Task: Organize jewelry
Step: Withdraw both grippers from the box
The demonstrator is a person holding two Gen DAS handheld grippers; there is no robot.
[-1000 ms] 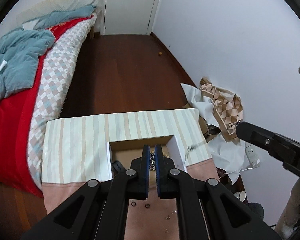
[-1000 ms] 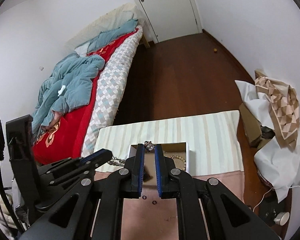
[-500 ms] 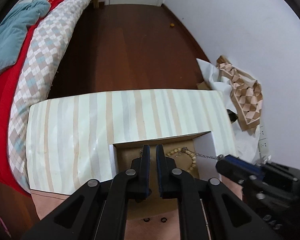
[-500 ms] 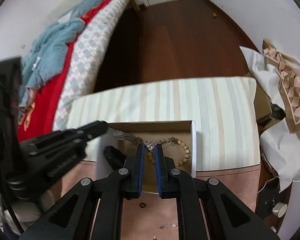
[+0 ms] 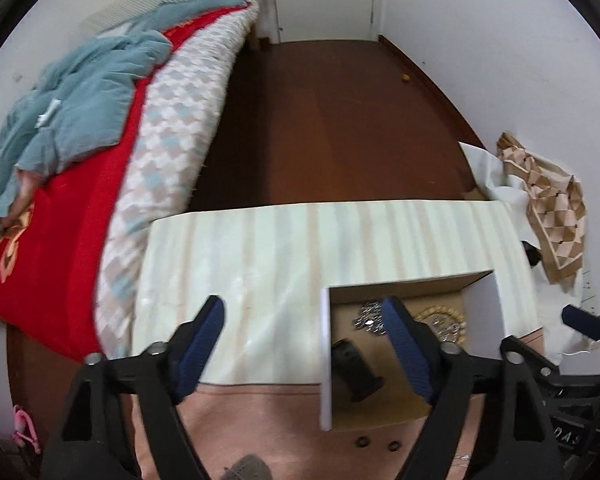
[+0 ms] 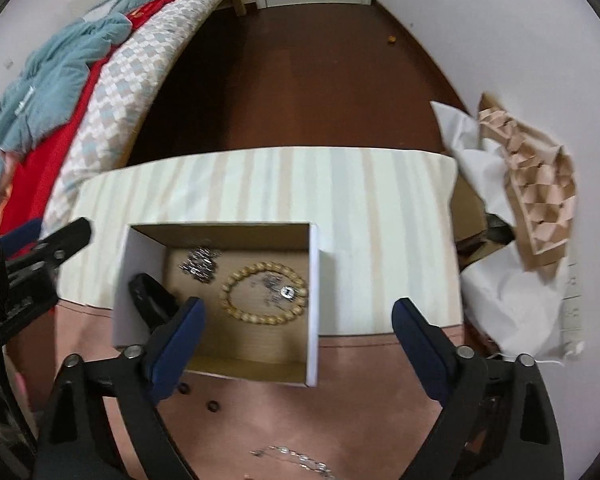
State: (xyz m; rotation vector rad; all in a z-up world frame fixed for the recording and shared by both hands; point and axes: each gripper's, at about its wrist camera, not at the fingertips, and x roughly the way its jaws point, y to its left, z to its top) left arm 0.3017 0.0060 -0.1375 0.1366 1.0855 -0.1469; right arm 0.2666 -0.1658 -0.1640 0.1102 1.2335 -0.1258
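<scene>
An open white-walled cardboard box (image 6: 314, 304) sits on the table. In it lie a tan bead bracelet (image 6: 264, 292), a silver chain pile (image 6: 199, 264), a silver pendant chain (image 6: 284, 290) across the bracelet, and a black piece (image 6: 152, 296). My right gripper (image 6: 298, 304) hovers over the box, its jaws opening wide, nothing pressed between them. My left gripper (image 5: 302, 304) straddles the box's left wall (image 5: 325, 356), jaws also opening, gripping nothing. From the left wrist the chain pile (image 5: 370, 318) and bracelet (image 5: 440, 320) show past its right finger.
Two small dark rings (image 6: 183, 389) and a loose silver chain (image 6: 292, 456) lie on the pink cloth (image 6: 340, 400) in front of the box. A striped cloth (image 6: 260, 184) covers the far table. A bed (image 5: 80, 184) stands left, and crumpled cloth and paper (image 6: 520, 200) right.
Both grippers were shut on ends of a silver chain above the box. Both came down and sprang open, and the chain now lies inside the box.
</scene>
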